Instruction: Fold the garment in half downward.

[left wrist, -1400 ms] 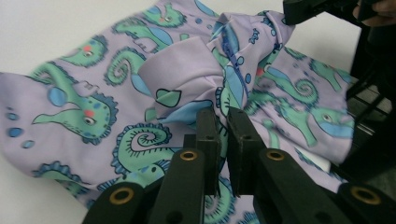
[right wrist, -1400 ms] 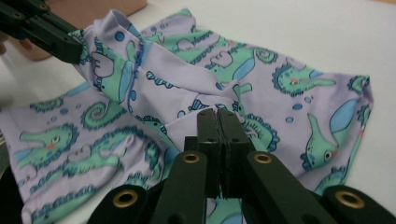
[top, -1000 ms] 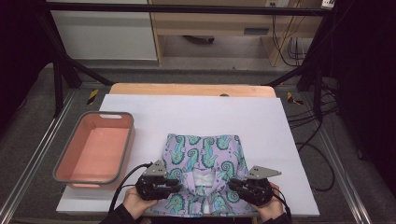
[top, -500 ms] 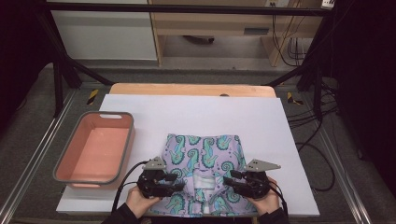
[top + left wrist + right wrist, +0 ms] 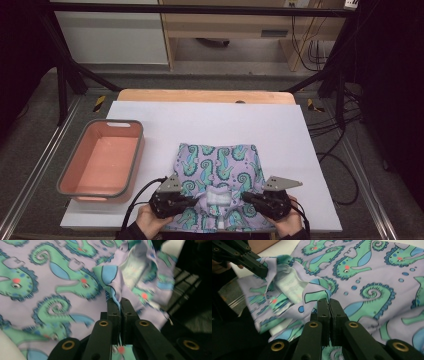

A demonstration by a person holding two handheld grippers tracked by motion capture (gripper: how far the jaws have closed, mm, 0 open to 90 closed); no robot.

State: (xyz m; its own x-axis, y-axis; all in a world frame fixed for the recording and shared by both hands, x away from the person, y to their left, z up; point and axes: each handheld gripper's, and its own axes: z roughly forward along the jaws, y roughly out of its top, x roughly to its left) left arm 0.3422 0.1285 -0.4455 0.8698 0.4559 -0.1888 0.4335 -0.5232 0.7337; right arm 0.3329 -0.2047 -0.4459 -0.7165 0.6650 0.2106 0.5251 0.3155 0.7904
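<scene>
A lilac cloth [image 5: 217, 162] printed with green seahorses lies on the white board [image 5: 210, 117], near its front edge. My left gripper [image 5: 196, 200] points right at the cloth's near hem. In the left gripper view its jaws have just closed, and my left gripper [image 5: 120, 302] is shut on a fold of the cloth [image 5: 50, 290]. My right gripper [image 5: 248, 198] faces it from the right; its jaws have also just closed, and my right gripper [image 5: 329, 302] pinches the cloth [image 5: 372, 277]. Between them the hem bunches up, pale inside showing. The left gripper [image 5: 262, 271] appears at top left.
A pink tub with a grey rim [image 5: 107, 122] stands on the board's left side. A wooden table edge [image 5: 200, 95] runs behind the board. Black frame posts [image 5: 62, 90] and cables [image 5: 325, 135] flank the table.
Both grippers' jaws have closed on the cloth's near hem. The hem between them has lifted and bunched, showing its pale inside. The hands stay near the front edge.
</scene>
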